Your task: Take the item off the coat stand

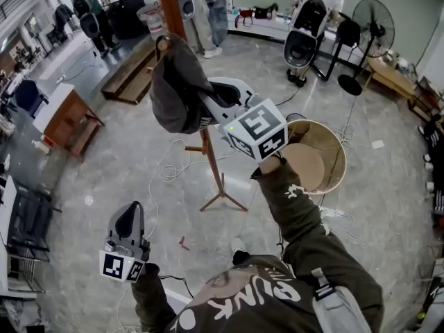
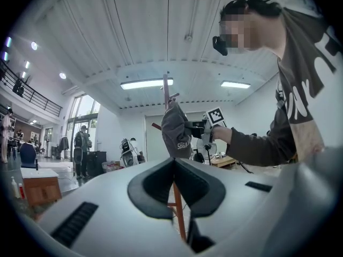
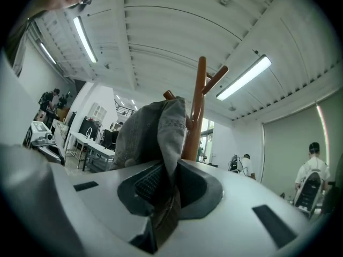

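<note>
A dark grey cap (image 1: pixel 175 89) hangs at the wooden coat stand (image 1: pixel 168 5), whose pole and feet (image 1: pixel 216 179) show below it. My right gripper (image 1: pixel 201 104) reaches in from the right and is shut on the cap's edge. In the right gripper view, grey fabric (image 3: pixel 153 135) is pinched between the pads, with the stand's pole and pegs (image 3: pixel 195 111) just behind. My left gripper (image 1: pixel 130 222) is held low at the lower left, shut with nothing in it. In the left gripper view its jaws (image 2: pixel 174 164) meet, and the cap (image 2: pixel 176 133) shows beyond them.
A round tan tub (image 1: pixel 336 144) stands on the floor right of the stand. A standing fan (image 1: pixel 371 28) and a stroller (image 1: pixel 306 37) are at the back right. A wooden bench (image 1: pixel 130 75) and a small wooden table (image 1: pixel 66 116) are on the left. Cables (image 1: pixel 170 168) lie on the floor.
</note>
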Action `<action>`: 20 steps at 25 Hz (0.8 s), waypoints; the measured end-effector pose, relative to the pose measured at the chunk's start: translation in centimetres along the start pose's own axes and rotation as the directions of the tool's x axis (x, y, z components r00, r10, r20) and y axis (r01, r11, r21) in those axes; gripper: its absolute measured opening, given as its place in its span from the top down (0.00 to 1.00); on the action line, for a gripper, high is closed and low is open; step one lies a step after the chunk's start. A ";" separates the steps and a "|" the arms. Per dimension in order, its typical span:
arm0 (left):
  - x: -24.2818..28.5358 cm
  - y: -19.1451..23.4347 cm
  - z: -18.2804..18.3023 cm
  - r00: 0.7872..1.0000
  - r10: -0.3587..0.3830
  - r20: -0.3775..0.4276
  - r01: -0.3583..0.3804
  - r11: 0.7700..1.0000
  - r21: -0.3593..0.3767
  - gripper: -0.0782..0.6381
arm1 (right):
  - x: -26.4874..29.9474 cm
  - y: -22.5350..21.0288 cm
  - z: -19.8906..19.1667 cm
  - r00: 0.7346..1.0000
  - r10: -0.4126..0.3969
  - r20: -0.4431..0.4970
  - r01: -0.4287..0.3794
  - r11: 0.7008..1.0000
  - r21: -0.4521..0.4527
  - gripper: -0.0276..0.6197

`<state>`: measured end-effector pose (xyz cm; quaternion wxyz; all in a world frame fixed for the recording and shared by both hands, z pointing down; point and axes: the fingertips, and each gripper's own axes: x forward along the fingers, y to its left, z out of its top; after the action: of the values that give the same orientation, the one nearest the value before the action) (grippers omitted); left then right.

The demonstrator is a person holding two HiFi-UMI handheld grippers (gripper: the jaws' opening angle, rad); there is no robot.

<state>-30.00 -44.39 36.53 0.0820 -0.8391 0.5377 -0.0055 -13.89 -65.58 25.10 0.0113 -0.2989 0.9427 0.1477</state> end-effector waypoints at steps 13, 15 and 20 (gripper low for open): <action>-5.2 -1.4 0.9 0.999 -0.029 0.045 0.029 1.000 0.006 0.89 | -5.4 6.7 3.3 0.999 -0.008 0.032 0.010 0.999 -0.050 0.87; -6.8 -1.9 1.1 0.998 -0.035 0.055 0.035 0.999 0.006 0.89 | -7.0 8.5 2.4 1.000 -0.017 0.012 0.017 0.999 -0.045 0.87; -10.8 -3.4 2.1 0.993 -0.077 0.092 0.077 0.997 0.005 0.89 | -11.9 13.8 0.0 0.998 -0.045 -0.033 0.045 0.999 -0.001 0.87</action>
<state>-31.30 -32.96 35.80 0.1070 -0.8585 0.5006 0.0295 -11.91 -48.18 30.17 -0.0012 -0.3226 0.9358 0.1424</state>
